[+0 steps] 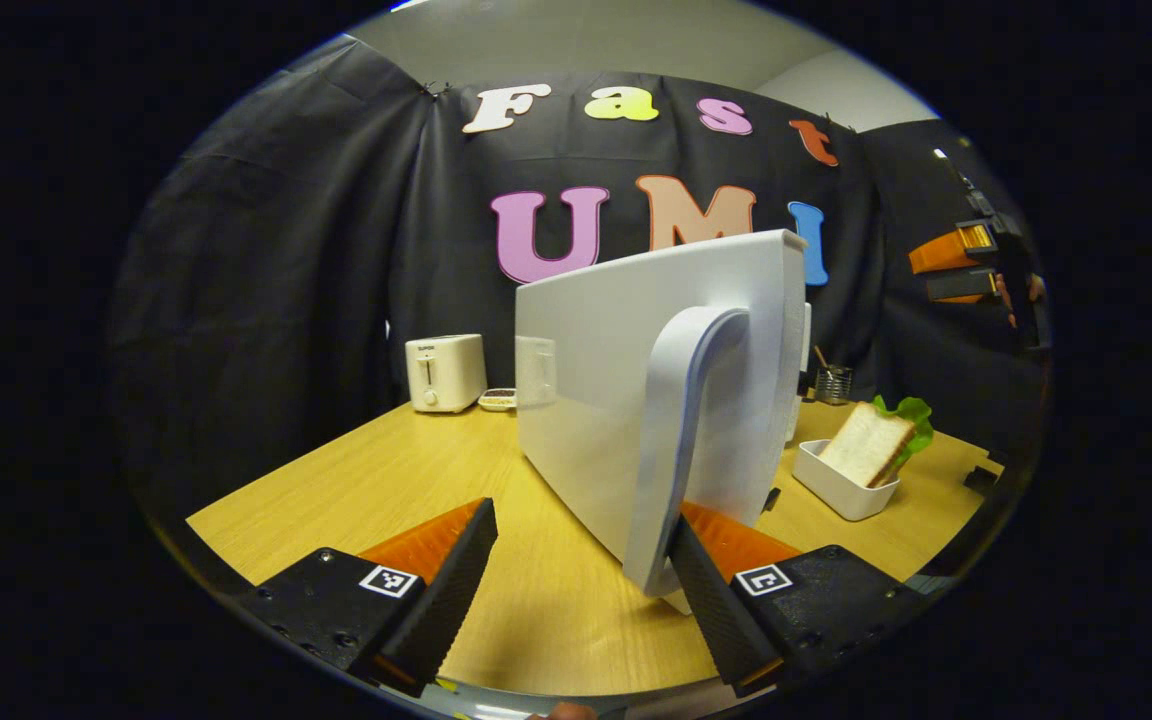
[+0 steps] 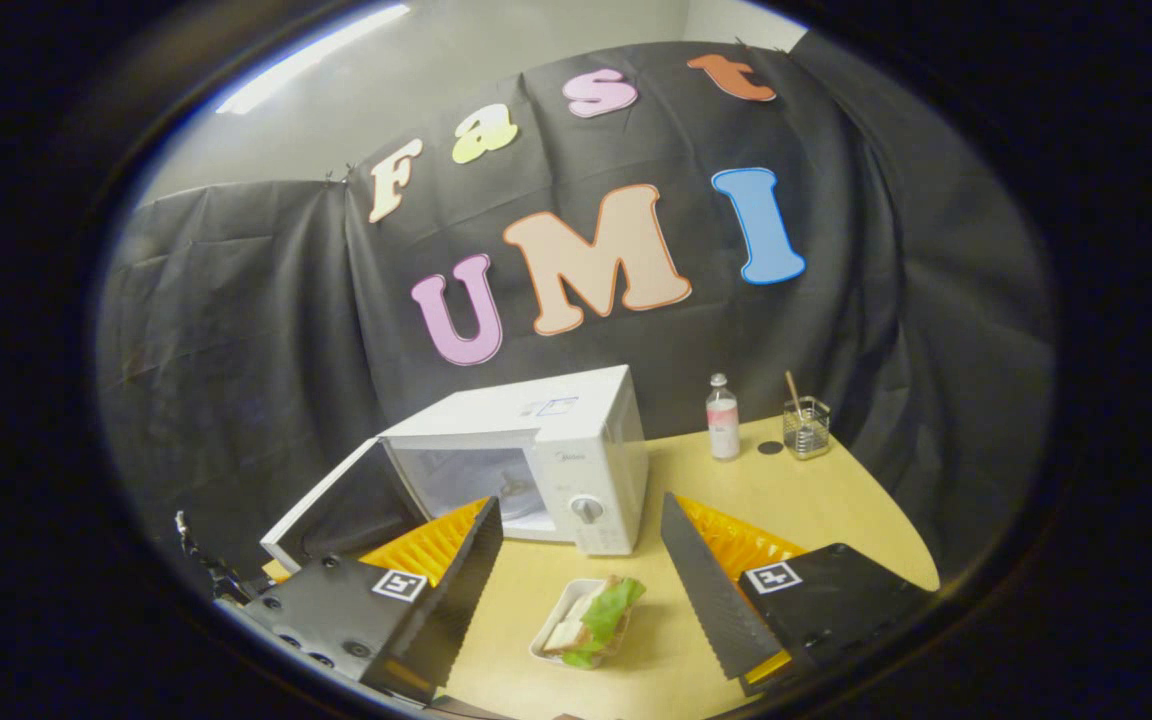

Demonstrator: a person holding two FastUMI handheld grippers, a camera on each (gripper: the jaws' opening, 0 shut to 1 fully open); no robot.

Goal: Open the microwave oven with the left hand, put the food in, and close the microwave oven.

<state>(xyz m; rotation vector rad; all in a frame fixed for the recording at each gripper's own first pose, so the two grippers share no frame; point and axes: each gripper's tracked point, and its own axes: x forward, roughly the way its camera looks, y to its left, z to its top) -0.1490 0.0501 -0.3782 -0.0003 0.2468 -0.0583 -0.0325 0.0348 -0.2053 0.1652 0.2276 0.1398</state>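
The white microwave stands at the back of the wooden table with its door swung wide open to the left. In the left gripper view the door's outer face is close ahead. Its curved handle ends just beside the inner face of my left gripper's right-hand finger. My left gripper is open, with nothing pressed between its fingers. The sandwich with lettuce lies in a small white tray in front of the microwave. My right gripper hovers open above the sandwich, and also appears high at far right.
A white toaster and a small dish sit at the table's back left. To the right of the microwave stand a bottle and a glass cup with a stick. The table's front edge runs just below both grippers.
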